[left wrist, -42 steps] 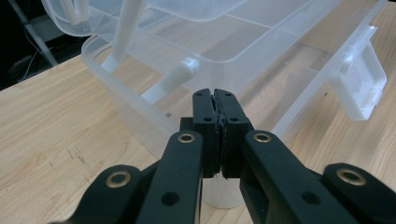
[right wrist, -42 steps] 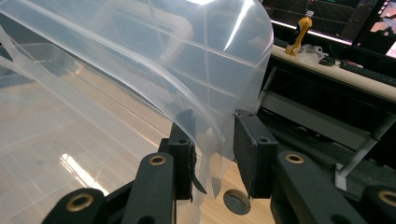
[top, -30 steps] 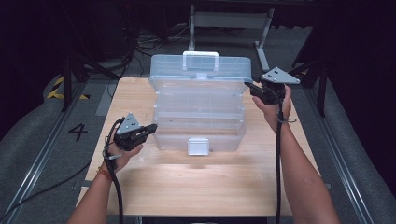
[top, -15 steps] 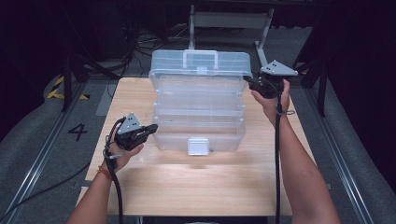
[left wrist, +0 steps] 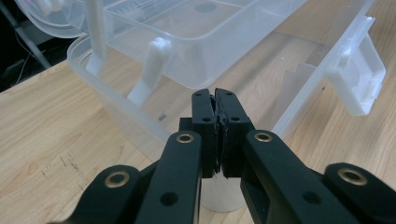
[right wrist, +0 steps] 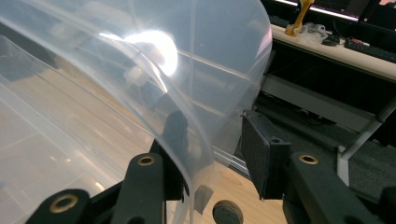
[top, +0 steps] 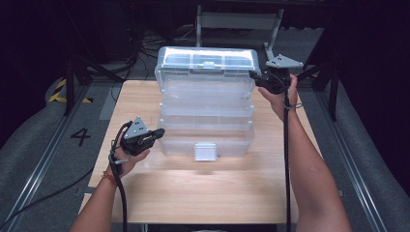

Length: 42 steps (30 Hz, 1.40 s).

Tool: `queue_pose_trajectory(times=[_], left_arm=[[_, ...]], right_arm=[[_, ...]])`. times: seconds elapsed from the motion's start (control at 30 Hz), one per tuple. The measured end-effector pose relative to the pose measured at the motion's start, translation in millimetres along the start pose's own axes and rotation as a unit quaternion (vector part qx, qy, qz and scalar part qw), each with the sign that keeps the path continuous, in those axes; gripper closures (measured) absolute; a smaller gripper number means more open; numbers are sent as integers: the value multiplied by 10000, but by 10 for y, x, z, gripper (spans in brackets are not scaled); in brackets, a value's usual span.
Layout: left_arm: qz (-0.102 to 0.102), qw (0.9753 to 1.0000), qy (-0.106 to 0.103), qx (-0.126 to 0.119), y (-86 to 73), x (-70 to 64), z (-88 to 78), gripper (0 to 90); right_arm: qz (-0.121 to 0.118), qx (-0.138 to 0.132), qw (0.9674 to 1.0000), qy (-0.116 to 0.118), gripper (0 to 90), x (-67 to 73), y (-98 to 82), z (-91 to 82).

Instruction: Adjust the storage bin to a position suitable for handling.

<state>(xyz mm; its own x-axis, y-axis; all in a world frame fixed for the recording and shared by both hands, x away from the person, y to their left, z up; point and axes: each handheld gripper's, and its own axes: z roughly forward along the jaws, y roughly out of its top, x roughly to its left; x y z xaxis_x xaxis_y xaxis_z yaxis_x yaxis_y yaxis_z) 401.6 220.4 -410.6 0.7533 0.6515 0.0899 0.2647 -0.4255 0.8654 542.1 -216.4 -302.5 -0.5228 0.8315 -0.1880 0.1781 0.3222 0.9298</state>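
Observation:
A clear plastic tiered storage box [top: 205,121] stands open on the wooden table [top: 203,193], its trays stepped back and its lid [top: 208,60] raised at the far side. My left gripper [top: 158,133] is at the box's near left corner. In the left gripper view my left gripper [left wrist: 217,116] is shut on the corner rim of the bottom tray [left wrist: 116,102]. My right gripper [top: 254,77] is at the lid's right edge. In the right gripper view the lid [right wrist: 140,70] passes between the jaws of my right gripper [right wrist: 215,135]. These jaws have just been opening, and the right pad [right wrist: 254,140] stands off the plastic.
A white latch [top: 204,151] hangs on the box's front wall, also seen as the latch [left wrist: 364,79]. A metal stand [top: 239,19] rises behind the table. Cables [top: 140,41] lie on the dark floor at the back left. A floor rail [top: 53,145] runs along the left.
The lid has swung up and back, now showing its compartmented face. My right gripper moved back with it and its jaws widened. The left gripper stayed put.

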Motion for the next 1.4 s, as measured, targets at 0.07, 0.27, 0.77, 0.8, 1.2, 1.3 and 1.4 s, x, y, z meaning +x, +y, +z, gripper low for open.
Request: queue_pose_trajectory(times=[0.07, 0.27, 0.77, 0.8, 1.2, 1.3, 1.4], left_arm=[[14, 10000, -29, -4, -1, 7, 1, 873], [8, 10000, -20, 2, -1, 8, 19, 875], [70, 10000, 2, 16, 1, 10, 30, 874], [60, 10000, -6, 10, 0, 7, 33, 871], [72, 10000, -7, 21, 0, -1, 39, 864], [76, 10000, -10, 17, -1, 0, 41, 864], [72, 10000, -31, 6, -6, 6, 46, 863]], right_arm=[[-15, 17, 10000, -33, 632, -4, 15, 27], [10, 137, 9999, -11, 627, -18, 3, 82], [154, 311, 9993, -104, 674, -28, -69, 209], [178, 310, 9993, -139, 682, -25, -67, 215], [282, 291, 9983, -429, 714, 12, -52, 295], [321, 290, 9982, -409, 717, 1, -52, 307], [343, 286, 9982, -402, 719, -11, -53, 323]])
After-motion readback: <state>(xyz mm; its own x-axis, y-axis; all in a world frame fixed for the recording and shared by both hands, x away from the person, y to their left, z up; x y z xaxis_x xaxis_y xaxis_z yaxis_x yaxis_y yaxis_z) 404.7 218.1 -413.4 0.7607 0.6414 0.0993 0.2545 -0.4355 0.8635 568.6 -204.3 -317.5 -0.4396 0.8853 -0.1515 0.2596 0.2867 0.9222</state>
